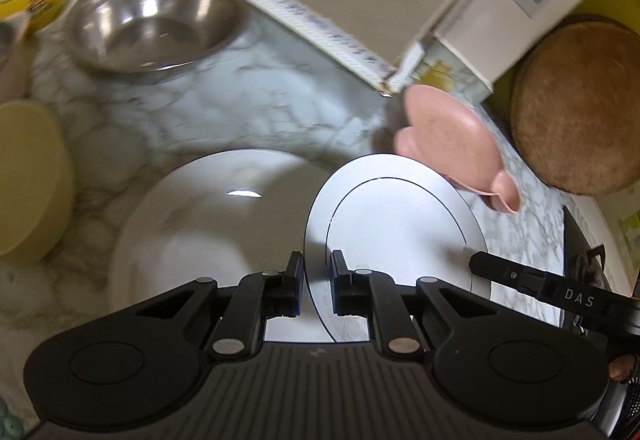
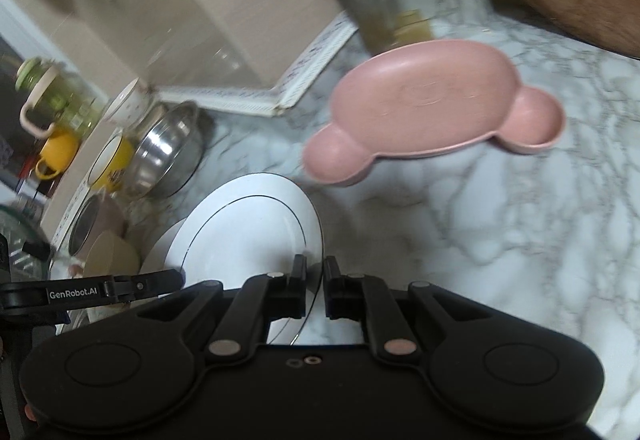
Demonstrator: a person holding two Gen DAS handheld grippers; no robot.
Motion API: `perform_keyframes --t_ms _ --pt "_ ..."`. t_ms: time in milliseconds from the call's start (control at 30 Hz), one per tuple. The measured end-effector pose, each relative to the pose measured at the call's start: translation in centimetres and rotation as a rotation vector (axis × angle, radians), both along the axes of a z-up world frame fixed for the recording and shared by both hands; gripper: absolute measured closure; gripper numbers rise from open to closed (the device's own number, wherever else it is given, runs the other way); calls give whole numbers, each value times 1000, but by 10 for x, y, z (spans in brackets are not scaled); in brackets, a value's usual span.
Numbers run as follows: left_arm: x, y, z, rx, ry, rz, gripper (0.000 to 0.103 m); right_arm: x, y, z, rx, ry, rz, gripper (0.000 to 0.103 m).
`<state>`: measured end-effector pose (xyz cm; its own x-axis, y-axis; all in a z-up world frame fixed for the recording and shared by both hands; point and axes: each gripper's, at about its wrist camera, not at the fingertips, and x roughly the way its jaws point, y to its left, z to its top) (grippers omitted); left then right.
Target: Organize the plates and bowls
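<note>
Your marbled desk stretches ahead of both grippers. Under your left gripper lies a larger white plate. Both it and your right gripper are clamped on opposite rims of the black-ringed white plate. Beyond it the pink eared dish looks blurred; steel bowl farther left.

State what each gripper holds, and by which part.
Both hold one white plate: left gripper clamps its near-left rim, right gripper its right rim, jaws shut on the edge.
</note>
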<state>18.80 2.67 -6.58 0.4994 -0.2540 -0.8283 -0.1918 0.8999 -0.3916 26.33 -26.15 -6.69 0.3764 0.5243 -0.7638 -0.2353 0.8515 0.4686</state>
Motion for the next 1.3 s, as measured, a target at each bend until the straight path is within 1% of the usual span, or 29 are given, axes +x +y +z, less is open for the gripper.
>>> perform_keyframes --t_ms 267,467,700,1133,1300 --pt "-25 41 -16 -24 27 60 91 -9 41 -7 -5 22 80 94" --pt "-33 56 -30 -23 54 84 91 -12 62 -20 -24 27 126 94" --pt "-30 59 -40 -21 66 83 91 -11 70 -28 -35 44 137 94" --pt "-29 65 -37 -6 63 64 90 -11 71 -31 -27 51 132 94" --pt "-34 69 -31 15 53 63 90 -10 73 -33 -27 60 137 94"
